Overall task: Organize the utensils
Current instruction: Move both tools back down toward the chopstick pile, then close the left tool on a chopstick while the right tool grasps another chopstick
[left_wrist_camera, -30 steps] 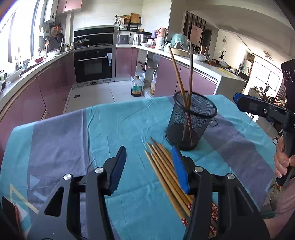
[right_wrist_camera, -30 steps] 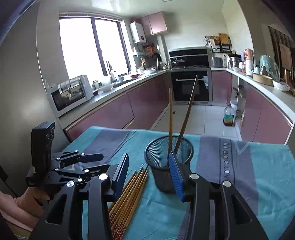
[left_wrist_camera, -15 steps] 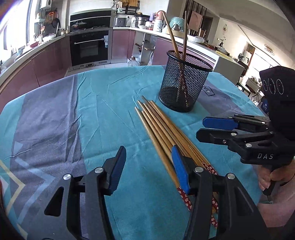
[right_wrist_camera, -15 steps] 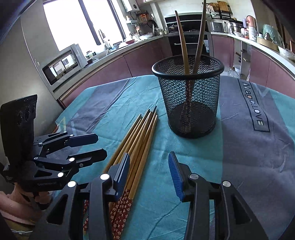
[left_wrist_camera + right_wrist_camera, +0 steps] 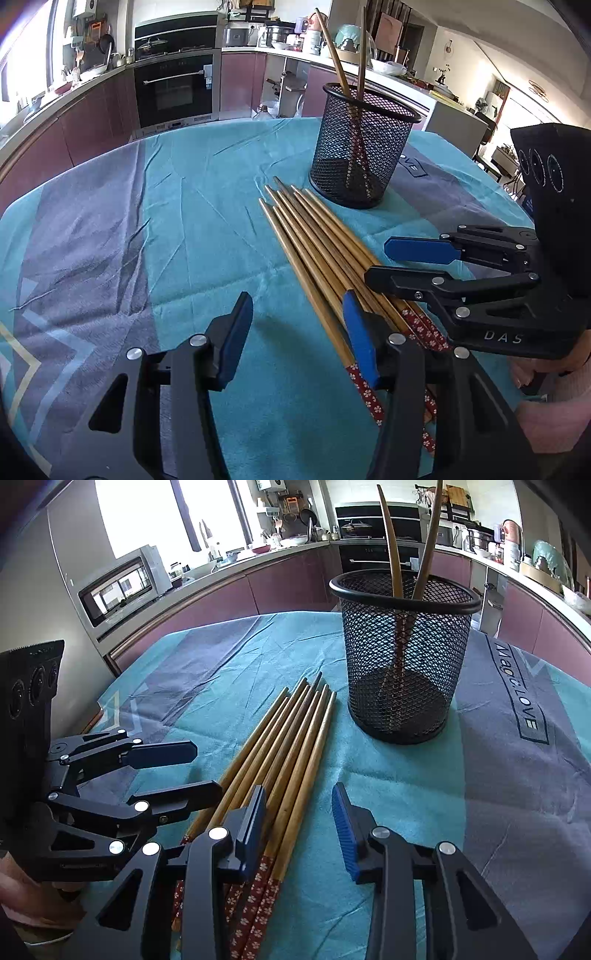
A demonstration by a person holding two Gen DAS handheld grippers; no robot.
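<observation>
A second ago I held both tools high, looking across the kitchen over the black wire-mesh cup [image 5: 364,147]; now both have dropped close to the table, covered in a teal and grey cloth [image 5: 184,229], and tilted down onto the bundle of bamboo chopsticks with red flowered ends [image 5: 317,251] that lies flat just in front of the cup. My left gripper [image 5: 297,332] stands released with nothing between its jaws; its right-hand jaw sits over the outermost stick of the bundle, and I cannot tell whether it touches. My right gripper [image 5: 299,825] has just been closing its jaws, yet they still stand apart; from its own camera the rightmost chopsticks run into the gap beside its left-hand jaw, but no pad presses on them yet. Two brown chopsticks [image 5: 410,554] already stand in the cup, leaning on its rim. So I judge the approach finished and the pick about to begin: the next stick comes from the right edge of the bundle. The sticks lie touching one another, so pinching only one, without dragging its neighbours, is the tricky part.
</observation>
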